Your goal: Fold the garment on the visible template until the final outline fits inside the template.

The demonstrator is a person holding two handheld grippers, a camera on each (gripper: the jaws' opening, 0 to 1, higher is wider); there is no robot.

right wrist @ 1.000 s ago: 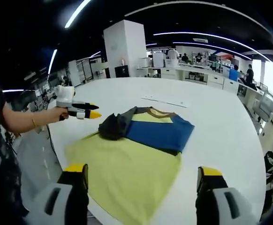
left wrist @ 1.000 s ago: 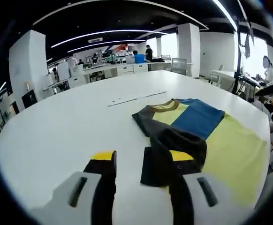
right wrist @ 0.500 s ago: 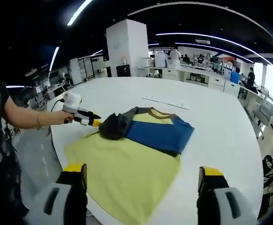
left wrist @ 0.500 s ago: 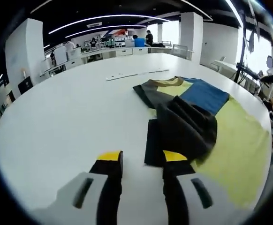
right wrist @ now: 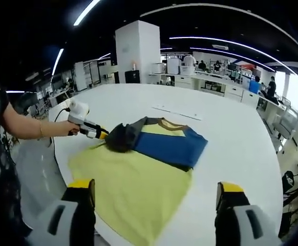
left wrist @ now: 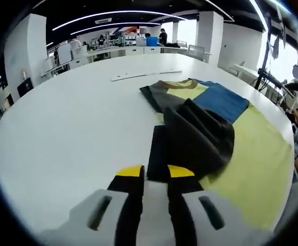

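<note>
The shirt lies flat on the big white table, near the edge where the person stands. It is mostly yellow, with a blue part folded over near the brown collar. One dark grey sleeve is bunched up in a soft heap on the yellow cloth, and its flat dark end sticks out onto the bare table. I cannot make out a drawn template on the table. There is just a thin pale strip lying well past the collar.

The left gripper is right at that dark sleeve end. Its two yellow-tipped jaws are pressed close together. The dark cloth starts just at the tips, so it looks like they pinch the sleeve, but I cannot tell for sure. In the right gripper view the same gripper pokes at the grey heap, held by a hand.

The right gripper hangs over the bottom hem with its jaws spread wide and nothing in them.

To do this step well, I think the left gripper needs a firm pinch on the sleeve end only, not the yellow layer under it. Then lift it low and lay it flat across the shirt, smoothing the heap. If it pulls hard, the whole shirt may slide.
</note>
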